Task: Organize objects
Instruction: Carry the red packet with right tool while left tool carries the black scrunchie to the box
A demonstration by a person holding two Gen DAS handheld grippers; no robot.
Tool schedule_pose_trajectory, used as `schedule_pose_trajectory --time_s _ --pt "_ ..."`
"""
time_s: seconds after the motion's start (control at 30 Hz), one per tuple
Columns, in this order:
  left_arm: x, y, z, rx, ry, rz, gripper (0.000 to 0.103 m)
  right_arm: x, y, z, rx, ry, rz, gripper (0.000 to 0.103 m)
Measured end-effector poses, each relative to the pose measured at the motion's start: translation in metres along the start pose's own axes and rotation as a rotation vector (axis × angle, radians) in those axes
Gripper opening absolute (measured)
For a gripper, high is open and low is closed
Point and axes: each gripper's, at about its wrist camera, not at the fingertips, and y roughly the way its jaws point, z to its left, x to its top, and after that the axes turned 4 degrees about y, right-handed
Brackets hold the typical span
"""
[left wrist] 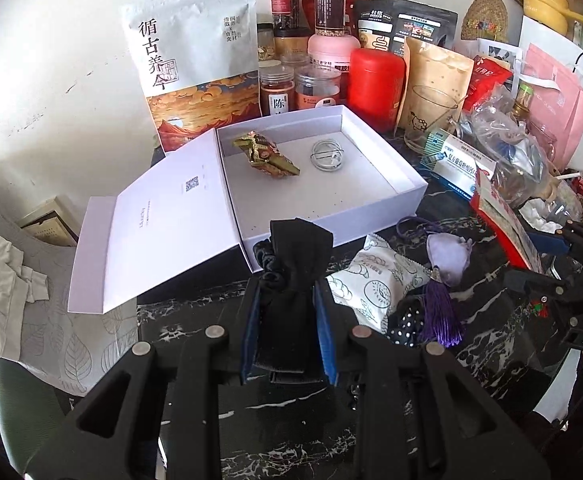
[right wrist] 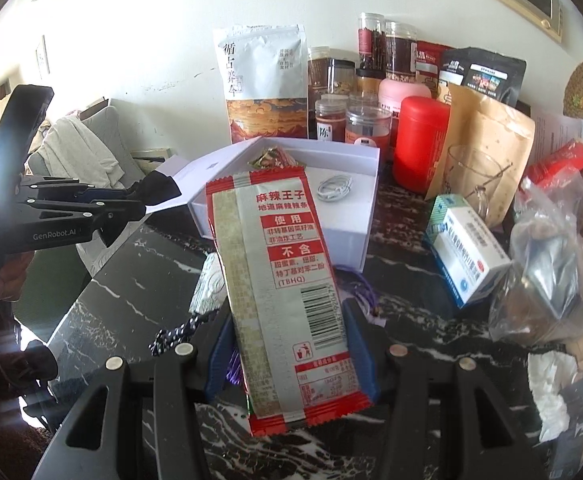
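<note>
Left wrist view: black pouch clamped in left gripper, open box lying directly above at frame centre; right gripper clamped on snack packet.

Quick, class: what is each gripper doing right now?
Left gripper: shut on a black satin hair bow.
Right gripper: shut on a red-and-silver foil snack packet.

The black marble table carried an open white box. In front of the box lay a white snack packet and a purple tassel. Right of it lay a medicine box, behind it jars.
</note>
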Motion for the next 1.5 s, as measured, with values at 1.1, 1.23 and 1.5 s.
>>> schedule_pose_trajectory --time_s 1.1,1.23,1.5 --pt "0.126 0.092 0.025 0.043 0.049 -0.025 0.025 0.112 0.065 -0.026 -0.043 -0.066 -0.065 0.052" --pt "0.139 0.11 0.027 0.038 0.049 -0.018 0.025 0.125 0.081 -0.027 -0.044 -0.076 -0.061 0.052" --pt "0.169 0.131 0.034 0.061 0.041 -0.037 0.025 0.148 0.106 -0.032 -0.027 -0.089 -0.069 0.052"
